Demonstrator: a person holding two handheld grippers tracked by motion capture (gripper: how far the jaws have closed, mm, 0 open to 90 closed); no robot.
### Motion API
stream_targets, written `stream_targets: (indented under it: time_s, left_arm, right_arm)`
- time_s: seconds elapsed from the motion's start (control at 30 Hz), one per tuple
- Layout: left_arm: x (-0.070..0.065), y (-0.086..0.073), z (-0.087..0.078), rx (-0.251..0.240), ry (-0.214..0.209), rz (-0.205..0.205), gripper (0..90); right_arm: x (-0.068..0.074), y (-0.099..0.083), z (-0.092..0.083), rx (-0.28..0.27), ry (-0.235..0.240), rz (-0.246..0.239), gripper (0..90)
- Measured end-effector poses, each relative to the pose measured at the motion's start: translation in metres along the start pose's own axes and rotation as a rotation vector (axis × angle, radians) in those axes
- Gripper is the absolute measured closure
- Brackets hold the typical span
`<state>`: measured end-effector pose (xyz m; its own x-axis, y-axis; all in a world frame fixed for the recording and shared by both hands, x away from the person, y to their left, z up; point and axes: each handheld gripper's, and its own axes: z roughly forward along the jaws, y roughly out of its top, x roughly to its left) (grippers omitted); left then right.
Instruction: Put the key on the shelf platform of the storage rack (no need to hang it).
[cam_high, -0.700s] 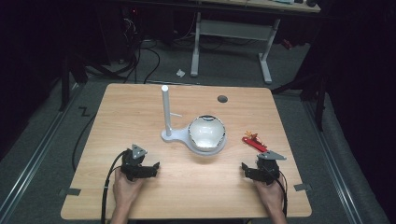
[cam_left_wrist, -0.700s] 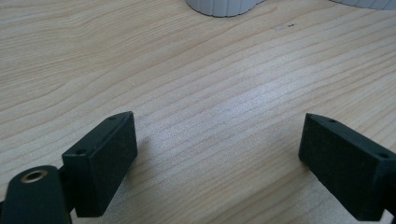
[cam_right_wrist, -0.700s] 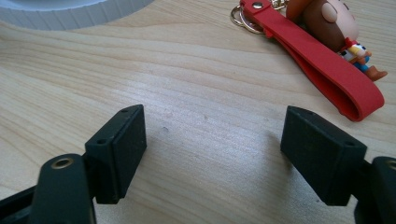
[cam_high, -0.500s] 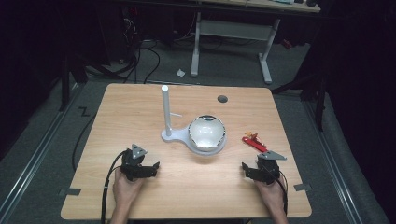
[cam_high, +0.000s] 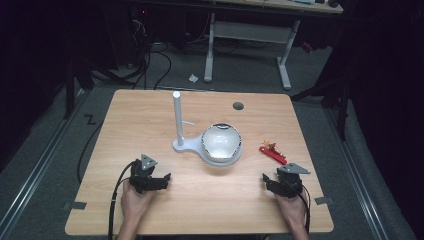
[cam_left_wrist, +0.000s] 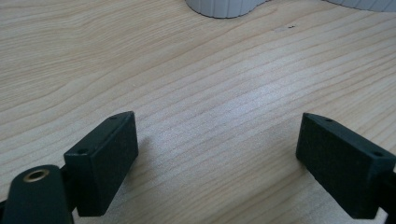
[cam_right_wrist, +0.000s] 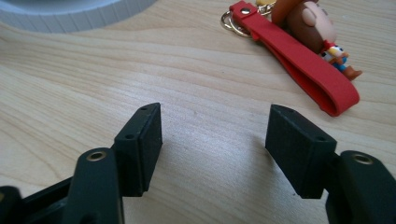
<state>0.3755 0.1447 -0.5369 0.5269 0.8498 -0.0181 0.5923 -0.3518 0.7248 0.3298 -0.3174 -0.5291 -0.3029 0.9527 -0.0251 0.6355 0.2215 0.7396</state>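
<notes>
Presently, both grippers rest low on the wooden table (cam_high: 150, 115), near its lower edge in the high view. The left gripper (cam_high: 161, 181) sits at lower left of that frame, held by a hand (cam_high: 134, 202); its own view shows the jaws spread wide with only bare wood between them. The right gripper (cam_high: 267, 182) sits at lower right, held by the other hand (cam_high: 291, 210); its jaws also stand apart, empty, pads clear of any object.

The red keychain strap (cam_right_wrist: 299, 58) lies flat on the table at upper right of the right gripper view, beyond the jaws and apart from them. A small brown figure (cam_right_wrist: 310, 25) lies against the strap, and a metal ring (cam_right_wrist: 231, 24) hangs at the strap's upper end. In the high view the strap lies right of centre, just above the right gripper.

A white stand (cam_high: 177, 120) with an upright post and a round bowl-shaped dish (cam_high: 221, 142) occupies the table's centre, well apart from both grippers.
</notes>
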Motion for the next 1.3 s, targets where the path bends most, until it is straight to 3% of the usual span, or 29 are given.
stream_targets:
  time_s: [0.2,0.47,0.57,0.87,1.17,1.3]
  left_arm:
    - [0.000,0.000,0.000,-0.003,0.005,-0.004,14.4]
    - [0.000,0.000,0.000,-0.004,0.005,-0.005,14.8]
    - [0.000,0.000,0.000,-0.004,0.006,-0.007,14.9]
    - [0.000,0.000,0.000,-0.006,0.009,-0.010,15.1]
    - [0.000,0.000,0.000,-0.006,0.009,-0.009,15.3]
    - [0.000,0.000,0.000,-0.007,0.010,-0.010,15.4]
  right_arm:
    - [-0.007,0.008,-0.009,-0.022,0.011,-0.005,40.0]
    - [-0.024,0.026,-0.002,-0.023,-0.006,0.009,40.1]
    - [-0.033,0.038,0.005,-0.009,-0.021,0.009,37.7]
    - [-0.050,0.062,0.028,0.033,-0.010,-0.020,35.8]
    - [-0.058,0.069,0.054,0.094,0.014,-0.027,34.5]
    - [-0.058,0.067,0.062,0.117,0.027,-0.025,38.8]
